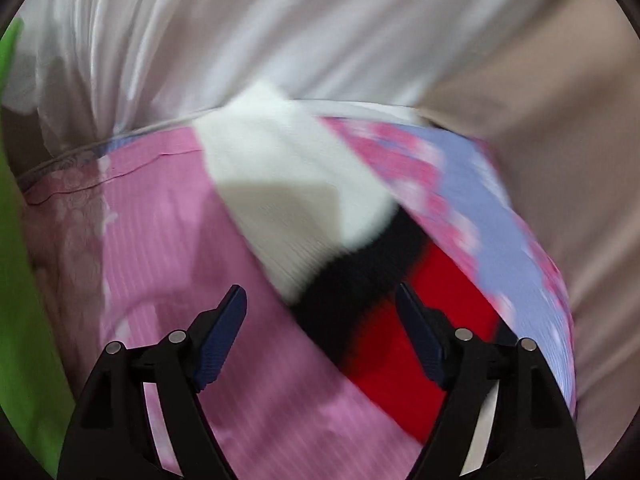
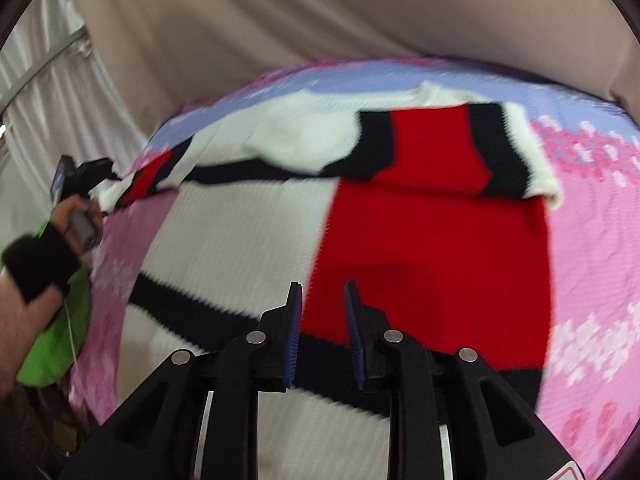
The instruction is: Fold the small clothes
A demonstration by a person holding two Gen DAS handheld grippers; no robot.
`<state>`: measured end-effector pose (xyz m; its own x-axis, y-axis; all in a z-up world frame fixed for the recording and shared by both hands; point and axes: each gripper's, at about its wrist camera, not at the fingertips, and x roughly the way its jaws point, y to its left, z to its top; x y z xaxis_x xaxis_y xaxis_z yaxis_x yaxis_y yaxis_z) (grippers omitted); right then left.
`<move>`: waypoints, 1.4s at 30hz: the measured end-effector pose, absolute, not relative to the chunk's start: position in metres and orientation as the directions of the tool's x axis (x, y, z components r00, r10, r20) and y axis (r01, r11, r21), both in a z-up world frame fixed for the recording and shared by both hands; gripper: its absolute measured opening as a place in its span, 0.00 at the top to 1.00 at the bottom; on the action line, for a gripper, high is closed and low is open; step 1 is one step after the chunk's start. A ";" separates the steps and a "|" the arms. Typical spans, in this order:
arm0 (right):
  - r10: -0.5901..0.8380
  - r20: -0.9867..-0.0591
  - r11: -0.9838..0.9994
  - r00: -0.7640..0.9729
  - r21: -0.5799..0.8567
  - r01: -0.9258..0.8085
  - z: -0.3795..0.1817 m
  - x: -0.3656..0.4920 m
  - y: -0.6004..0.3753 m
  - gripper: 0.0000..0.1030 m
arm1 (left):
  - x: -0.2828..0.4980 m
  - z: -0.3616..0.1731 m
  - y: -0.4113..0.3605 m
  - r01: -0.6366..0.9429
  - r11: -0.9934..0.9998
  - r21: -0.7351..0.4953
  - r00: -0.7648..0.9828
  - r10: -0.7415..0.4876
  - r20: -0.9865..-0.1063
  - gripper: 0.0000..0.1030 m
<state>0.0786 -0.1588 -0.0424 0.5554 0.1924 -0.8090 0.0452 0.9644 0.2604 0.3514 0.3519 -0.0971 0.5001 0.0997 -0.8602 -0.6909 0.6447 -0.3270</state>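
Partly folded, by the look of it: on the knit sweater (image 2: 400, 216) a top portion already turned down over the body, forming a doubled band across the upper middle of the right wrist frame, with a sleeve trailing out toward the left edge. Still to do, judging from the broad spread remaining: further folds to bring it down to a compact stack, plus smoothing. Lying flat on the pink and lavender bedspread (image 2: 592, 240), filling the centre of the right wrist frame; in the left wrist view only a corner of it, centre to lower right. Thick ribbed knit in white, red and black blocks, blurred. Left gripper (image 1: 320, 312) spread wide with nothing between the jaws, above the cloth at lower centre. Right gripper (image 2: 322, 312) parted only narrowly, empty, over the red panel near the hem at lower centre.
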 end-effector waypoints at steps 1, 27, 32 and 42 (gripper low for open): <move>0.203 -0.815 0.964 0.543 0.264 0.035 -0.045 0.079 -0.150 0.78 | 0.355 -0.104 0.359 -0.694 0.635 -0.338 0.496 0.083 -0.864 0.36; 0.009 -0.801 0.918 0.599 0.243 0.313 -0.035 0.033 -0.242 0.60 | 0.268 -0.063 -0.116 0.201 0.883 -0.423 0.396 -0.469 -0.790 0.55; -0.031 -0.778 0.938 0.627 0.194 0.287 -0.029 0.050 -0.257 0.52 | 0.260 -0.067 -0.025 -0.053 0.895 -0.442 0.505 -0.358 -0.785 0.37; 0.010 -0.779 0.980 0.627 0.131 0.148 -0.037 0.212 -0.207 0.46 | 0.334 -0.113 0.092 -0.369 0.771 -0.519 0.484 -0.317 -0.816 0.40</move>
<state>0.2118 -0.2074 -0.0366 0.6269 0.0098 -0.7790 0.1478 0.9803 0.1313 0.3340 0.0919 -0.1130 0.4841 -0.3167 -0.8157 -0.3692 0.7712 -0.5186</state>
